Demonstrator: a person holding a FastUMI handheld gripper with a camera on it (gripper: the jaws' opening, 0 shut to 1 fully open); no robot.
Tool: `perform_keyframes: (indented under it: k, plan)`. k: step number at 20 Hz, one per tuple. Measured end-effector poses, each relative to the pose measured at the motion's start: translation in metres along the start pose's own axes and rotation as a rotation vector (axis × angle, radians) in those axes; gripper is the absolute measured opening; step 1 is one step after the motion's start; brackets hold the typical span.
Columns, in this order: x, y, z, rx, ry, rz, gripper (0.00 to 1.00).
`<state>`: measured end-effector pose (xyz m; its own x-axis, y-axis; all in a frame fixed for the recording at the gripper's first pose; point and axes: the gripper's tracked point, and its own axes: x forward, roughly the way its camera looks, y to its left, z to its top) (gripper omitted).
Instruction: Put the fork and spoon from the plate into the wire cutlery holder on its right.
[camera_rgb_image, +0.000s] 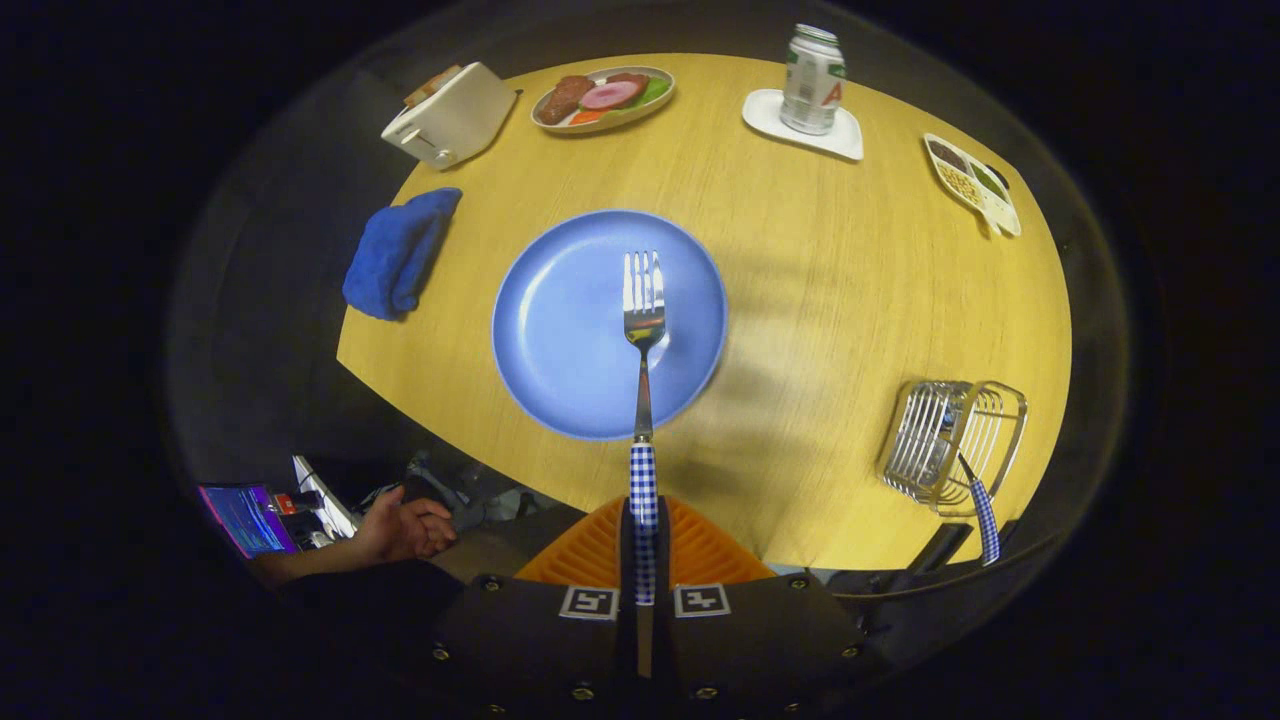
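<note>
Broadly, the round wooden table (800, 290) carries a blue plate (560, 330) at its middle, bare of cutlery. To the near right stands the wire cutlery holder (950, 445), with the spoon (982, 510) already in it, checked handle leaning out. The gripper (643, 545) has both fingers pressed on the checked handle of the fork (643, 310), whose tines point out above the plate's right half.

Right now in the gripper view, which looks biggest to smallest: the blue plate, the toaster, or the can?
1. Blue plate, clearly the biggest.
2. Toaster.
3. Can.
The toaster and can sit farther away, so they're close and unsure. The hand-held gripper is shut on the fork.
</note>
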<state>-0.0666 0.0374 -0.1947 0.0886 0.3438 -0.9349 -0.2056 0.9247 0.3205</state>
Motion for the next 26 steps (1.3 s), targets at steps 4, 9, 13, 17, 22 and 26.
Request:
perform_keyframes:
  k: [4, 9, 13, 17, 22, 26]
  plan:
    - [-0.025, -0.026, -0.019, 0.06, 0.008, 0.001, 0.06]
    - [-0.057, -0.055, -0.045, 0.193, 0.032, 0.061, 0.06]
    - [-0.077, -0.093, -0.061, 0.282, 0.067, 0.026, 0.06]
    - [-0.079, -0.113, -0.069, 0.379, 0.103, 0.002, 0.06]
    - [-0.076, -0.127, -0.079, 0.434, 0.193, -0.008, 0.06]
    - [-0.067, -0.137, -0.065, 0.472, 0.229, -0.008, 0.06]
